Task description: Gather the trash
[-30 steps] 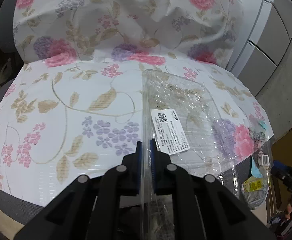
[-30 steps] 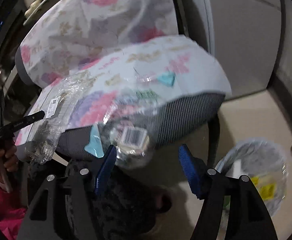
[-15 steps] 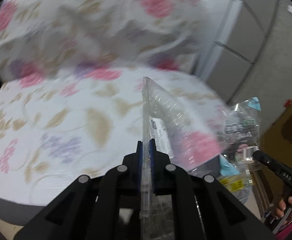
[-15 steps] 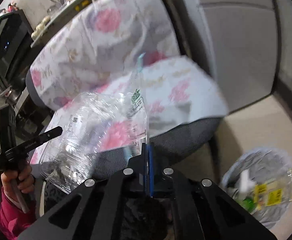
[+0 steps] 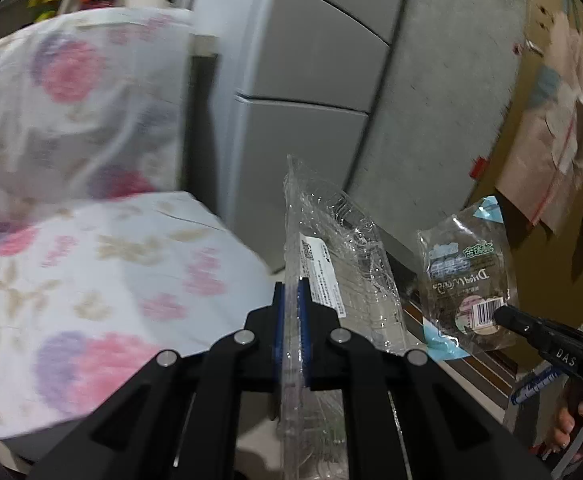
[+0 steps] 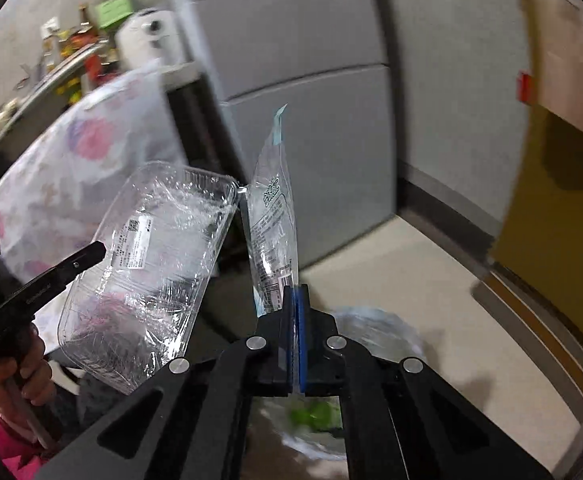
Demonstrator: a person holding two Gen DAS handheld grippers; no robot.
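Left gripper (image 5: 291,320): clamping tight on the edge of a clear plastic tray (image 5: 331,248), blue pads pressing both faces of the rim.
Clear plastic tray: hanging in the air off the chair, edge-on in the left wrist view, white printed label facing right; showing broad-side in the right wrist view, at left.
Right gripper (image 6: 295,320): pinching the lower edge of a clear snack bag (image 6: 271,216), jaws fully together on the film.
Clear snack bag: standing upright above the jaws, light blue strip at its top, barcode near the pinch; in the left wrist view, sitting just right of the tray, not touching it as far as visible.
Chair (image 5: 103,280): lying left of both gripped things, wearing a white cover with pink and purple flowers, blurred.
Trash bin (image 6: 371,320): sitting on the pale floor under the right gripper, lined with a clear bag, something green showing inside.
Person's hand (image 6: 15,372): gripping the left handle, pink sleeve below.
Backdrop: showing grey cabinet doors (image 6: 303,80).
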